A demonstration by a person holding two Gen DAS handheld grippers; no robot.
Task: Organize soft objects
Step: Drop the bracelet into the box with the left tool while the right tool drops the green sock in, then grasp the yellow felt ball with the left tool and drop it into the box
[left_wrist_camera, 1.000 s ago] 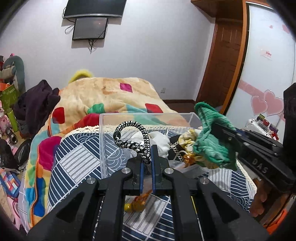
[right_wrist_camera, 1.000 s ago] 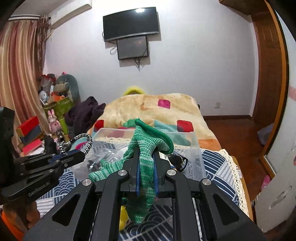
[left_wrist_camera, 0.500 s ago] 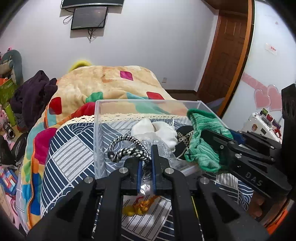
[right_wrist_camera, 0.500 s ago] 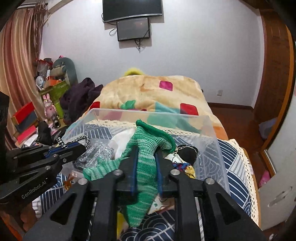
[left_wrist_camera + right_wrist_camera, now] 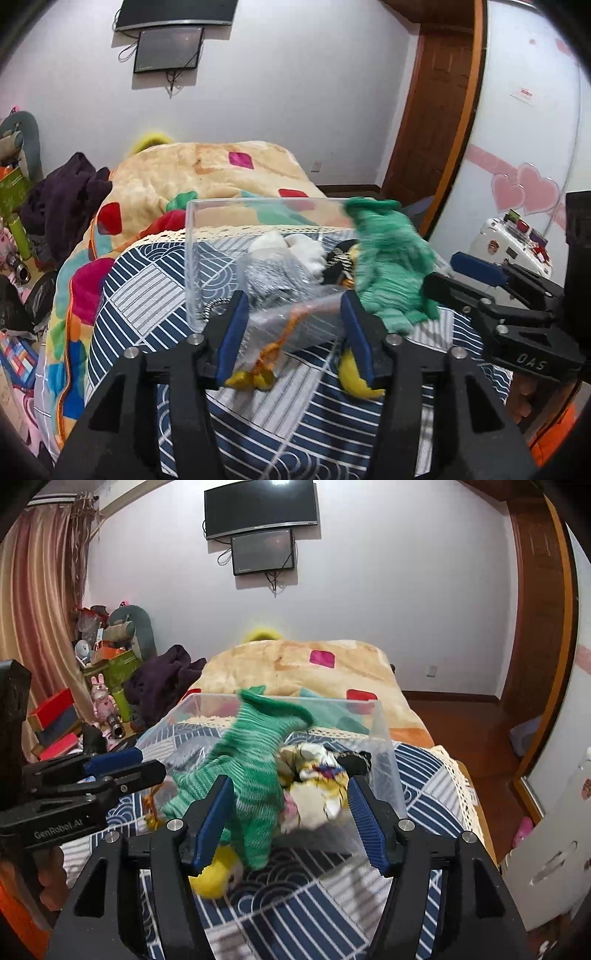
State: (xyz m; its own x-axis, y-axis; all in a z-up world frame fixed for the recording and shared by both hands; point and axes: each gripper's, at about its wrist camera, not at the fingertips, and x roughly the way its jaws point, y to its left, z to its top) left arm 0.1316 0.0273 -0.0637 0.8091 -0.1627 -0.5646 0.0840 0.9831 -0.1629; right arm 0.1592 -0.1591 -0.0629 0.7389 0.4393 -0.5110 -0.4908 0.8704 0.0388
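1. The clear plastic bin (image 5: 384, 753) sits on the striped blue-and-white cover (image 5: 295, 904) of the bed, its open top facing up so soft things can drop in.
2. The green knit sock (image 5: 251, 768) hangs blurred over the bin's near wall, half inside; I judge it just let go there.
3. The right gripper (image 5: 288, 819) stands wide open at the bin's near wall and grips nothing.
4. The left gripper (image 5: 291, 328) is likewise spread wide and empty, in front of the bin's near-left corner.
5. Inside the bin lie white and grey soft items (image 5: 280, 258) and a patterned cloth (image 5: 317, 782).
6. A yellow soft item (image 5: 214, 875) lies outside, against the bin's near wall, probably still to sort.
7. Readable writing: "GenRobot.AI" on the left gripper, "DAS" on the right.
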